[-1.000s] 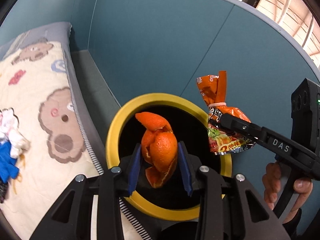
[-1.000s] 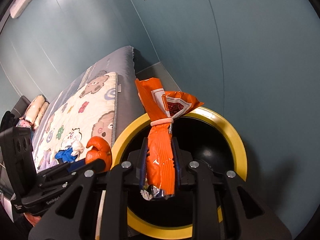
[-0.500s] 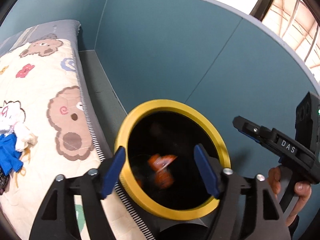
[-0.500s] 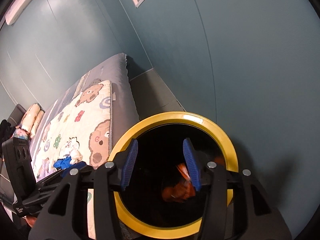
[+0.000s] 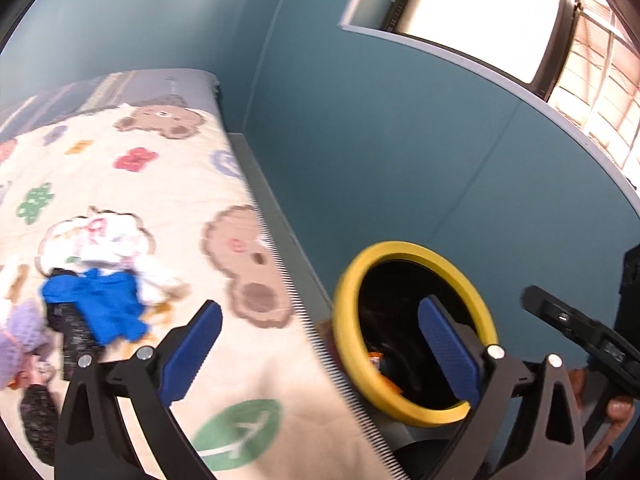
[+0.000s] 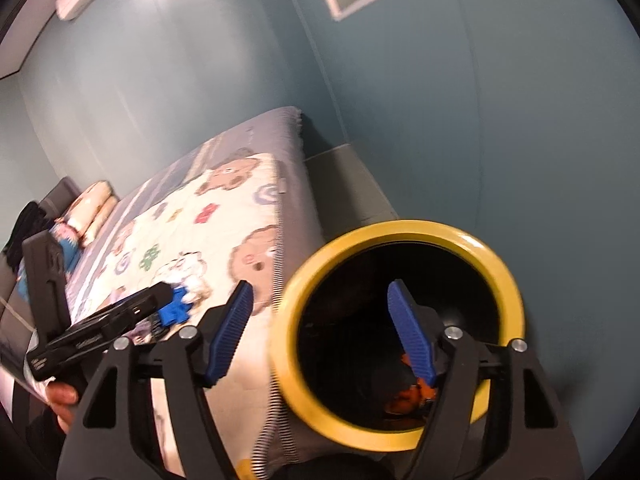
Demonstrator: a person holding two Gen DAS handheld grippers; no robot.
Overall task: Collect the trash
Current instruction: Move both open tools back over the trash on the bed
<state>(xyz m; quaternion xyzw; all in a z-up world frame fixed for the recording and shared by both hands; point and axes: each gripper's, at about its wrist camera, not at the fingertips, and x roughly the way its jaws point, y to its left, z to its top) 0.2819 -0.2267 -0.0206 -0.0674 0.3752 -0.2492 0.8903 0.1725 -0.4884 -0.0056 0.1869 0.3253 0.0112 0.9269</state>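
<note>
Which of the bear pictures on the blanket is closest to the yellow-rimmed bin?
The bear face by the blanket's striped edge, beside the bin; another bear lies farther up.

Bin [image 6: 500, 268] right of bed [image 5: 248, 344], trash [image 6: 412, 398] inside, wall [image 5: 400, 140] behind

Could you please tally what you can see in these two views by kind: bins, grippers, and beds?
Bins: 1, the yellow-rimmed bin, with orange trash inside.
Grippers: 2, the left gripper and the right gripper, both open with nothing between the jaws.
Beds: 1, the bed with a bear-print quilt.
Total: 4
</note>
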